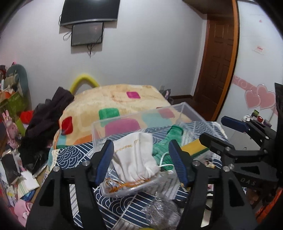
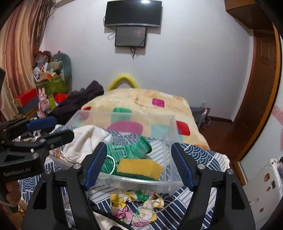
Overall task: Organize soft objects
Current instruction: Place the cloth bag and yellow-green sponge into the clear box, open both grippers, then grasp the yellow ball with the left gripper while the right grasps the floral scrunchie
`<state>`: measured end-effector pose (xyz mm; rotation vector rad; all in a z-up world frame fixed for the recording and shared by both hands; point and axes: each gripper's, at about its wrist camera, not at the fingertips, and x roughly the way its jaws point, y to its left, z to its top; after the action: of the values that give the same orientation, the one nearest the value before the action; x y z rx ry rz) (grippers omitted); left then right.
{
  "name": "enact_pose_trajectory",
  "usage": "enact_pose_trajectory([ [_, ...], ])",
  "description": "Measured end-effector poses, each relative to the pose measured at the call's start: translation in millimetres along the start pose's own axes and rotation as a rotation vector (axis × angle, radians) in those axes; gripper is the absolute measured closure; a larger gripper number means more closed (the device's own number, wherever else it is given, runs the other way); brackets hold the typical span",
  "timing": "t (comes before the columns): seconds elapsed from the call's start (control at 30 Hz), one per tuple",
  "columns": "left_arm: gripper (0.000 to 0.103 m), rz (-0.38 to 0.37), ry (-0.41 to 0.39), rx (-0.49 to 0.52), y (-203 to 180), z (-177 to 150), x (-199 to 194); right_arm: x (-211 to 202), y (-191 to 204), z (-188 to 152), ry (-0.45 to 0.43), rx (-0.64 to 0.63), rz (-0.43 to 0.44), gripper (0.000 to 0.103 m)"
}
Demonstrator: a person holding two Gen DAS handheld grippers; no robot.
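I saw the clear plastic bin (image 2: 123, 116) sitting on the navy wave-patterned cloth (image 2: 198, 152), and inside it lay the soft things: a white drawstring pouch (image 1: 136, 155) at its left end, a green knitted glove (image 2: 127, 150) in the middle, and a yellow sponge (image 2: 139, 168) with a green underside near the front wall, just beside the glove. A thin white cord (image 2: 113, 164) looped out by the glove's cuff. In the left wrist view my left gripper (image 1: 141, 162) hovered over the bin's left end with its jaws spread wide, the pouch showing between the blue pads without either pad touching it. My right gripper (image 2: 139, 164) likewise had its jaws spread, framing the sponge and glove from in front of the bin and pinching nothing. Outside the bin, a floral fabric scrunchie (image 2: 136, 207) lay on the cloth just in front of the near wall, and some crinkled clear plastic (image 1: 162, 212) lay near the left gripper. Beyond the bin I could see the beige blanket with coloured squares (image 2: 141, 100) on the bed, a dark heap of clothes (image 1: 47, 116) to its left, and a television (image 2: 132, 13) on the white wall.
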<state>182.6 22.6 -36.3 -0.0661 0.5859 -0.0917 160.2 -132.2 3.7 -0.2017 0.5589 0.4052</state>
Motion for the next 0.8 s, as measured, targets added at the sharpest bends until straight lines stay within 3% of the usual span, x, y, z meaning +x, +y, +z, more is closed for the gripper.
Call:
enact_pose_trajectory([
  [0.2, 0.018, -0.005, -0.072, 0.010, -4, -3, -36, -25, -1, 2, -0.070, 0.022, 0.012, 0.022],
  [0.43, 0.007, 0.042, -0.115, 0.015, -5, -19, -66, -42, -2, -12, -0.097, 0.056, 0.023, 0.019],
  [0.57, 0.006, 0.059, -0.083, 0.027, -2, -37, -68, -38, -2, -25, -0.062, 0.077, 0.030, 0.019],
  [0.8, 0.006, 0.054, 0.046, 0.016, 8, -80, -49, -17, -4, -61, 0.061, 0.133, 0.039, 0.019],
])
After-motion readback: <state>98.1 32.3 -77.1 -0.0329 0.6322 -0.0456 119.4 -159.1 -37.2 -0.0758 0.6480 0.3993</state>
